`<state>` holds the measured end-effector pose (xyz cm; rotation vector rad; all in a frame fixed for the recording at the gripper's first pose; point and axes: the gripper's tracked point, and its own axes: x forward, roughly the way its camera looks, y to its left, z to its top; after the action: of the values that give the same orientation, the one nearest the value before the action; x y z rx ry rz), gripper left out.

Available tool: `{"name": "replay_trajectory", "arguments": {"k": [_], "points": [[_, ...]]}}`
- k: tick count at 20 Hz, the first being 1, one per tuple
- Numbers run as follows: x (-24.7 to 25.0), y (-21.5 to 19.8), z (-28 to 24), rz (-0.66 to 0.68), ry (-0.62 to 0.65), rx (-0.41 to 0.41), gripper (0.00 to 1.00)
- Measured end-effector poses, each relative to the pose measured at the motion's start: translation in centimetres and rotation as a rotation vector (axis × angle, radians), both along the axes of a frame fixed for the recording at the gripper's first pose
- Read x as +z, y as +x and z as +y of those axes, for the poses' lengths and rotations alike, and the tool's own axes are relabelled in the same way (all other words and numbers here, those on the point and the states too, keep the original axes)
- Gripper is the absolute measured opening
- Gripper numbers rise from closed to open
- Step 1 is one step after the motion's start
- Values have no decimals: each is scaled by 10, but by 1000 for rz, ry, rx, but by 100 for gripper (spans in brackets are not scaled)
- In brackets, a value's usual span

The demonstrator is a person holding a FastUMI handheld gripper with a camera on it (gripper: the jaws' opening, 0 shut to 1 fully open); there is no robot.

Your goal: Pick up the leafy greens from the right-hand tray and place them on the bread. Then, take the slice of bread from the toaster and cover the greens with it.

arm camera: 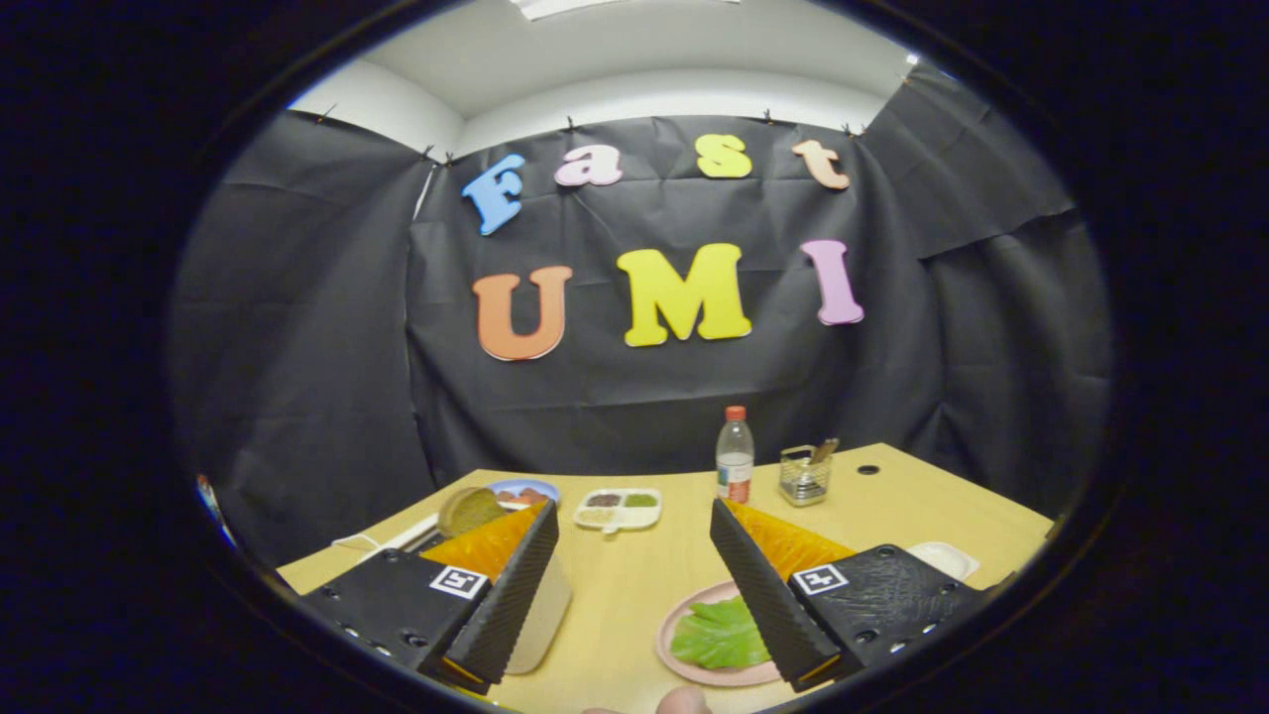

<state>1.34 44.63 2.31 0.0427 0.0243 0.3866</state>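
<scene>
My gripper (634, 595) is open, its two black ribbed fingers spread wide above the wooden table (644, 565) with nothing between them. The leafy greens (719, 635) lie on a pink tray (674, 620) just inside the right finger (768, 595), partly covered by it. A brown slice of bread (468, 509) stands up from the toaster (545, 615), whose white body shows behind the left finger (511, 595).
A blue plate (525, 491) with red pieces sits beyond the bread slice. Further back stand a white divided dish (620, 508), a plastic bottle (735, 456) with a red cap and a small wire holder (804, 476). A white dish (947, 558) peeks out past the right finger.
</scene>
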Motion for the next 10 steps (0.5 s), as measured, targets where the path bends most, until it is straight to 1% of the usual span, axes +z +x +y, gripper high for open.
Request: {"name": "replay_trajectory", "arguments": {"k": [3, 7, 10], "points": [[-17, -12, 55, 69, -12, 84, 95], [-32, -8, 103, 104, -64, 113, 95], [-43, 1, 128, 128, -107, 118, 95]]}}
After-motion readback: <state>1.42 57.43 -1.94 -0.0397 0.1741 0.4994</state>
